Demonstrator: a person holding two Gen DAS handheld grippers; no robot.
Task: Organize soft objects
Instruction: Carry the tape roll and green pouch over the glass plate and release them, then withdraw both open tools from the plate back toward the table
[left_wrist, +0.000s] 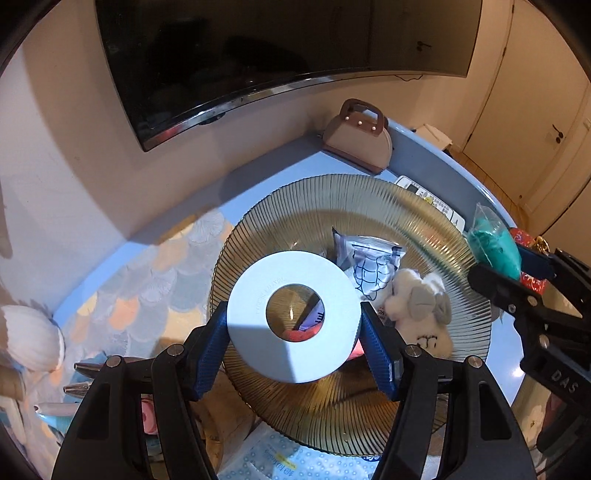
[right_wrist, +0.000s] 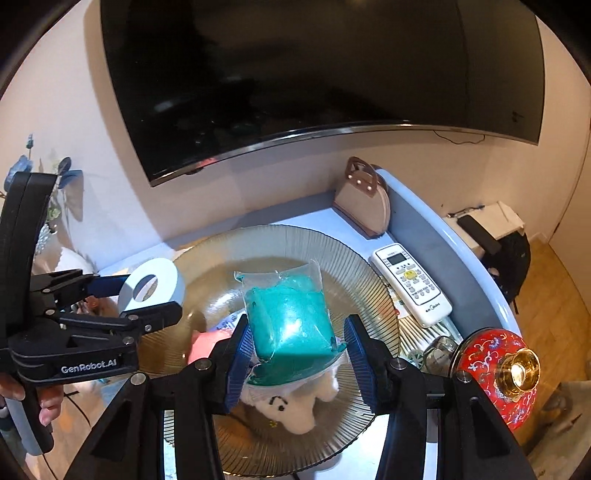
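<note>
My left gripper is shut on a white roll of tape and holds it above the ribbed glass plate. My right gripper is shut on a clear bag of teal putty, also above the plate. In the plate lie a white plush toy with a grey ear, a clear packet with a blue drawing and something pink. The plush shows under the teal bag. The tape roll and left gripper show at the left of the right wrist view.
A brown and beige handbag stands at the back of the blue table. A white remote lies right of the plate. A red ornate jar stands at the right. A white shell and a blue packet lie near the front left. A television hangs behind.
</note>
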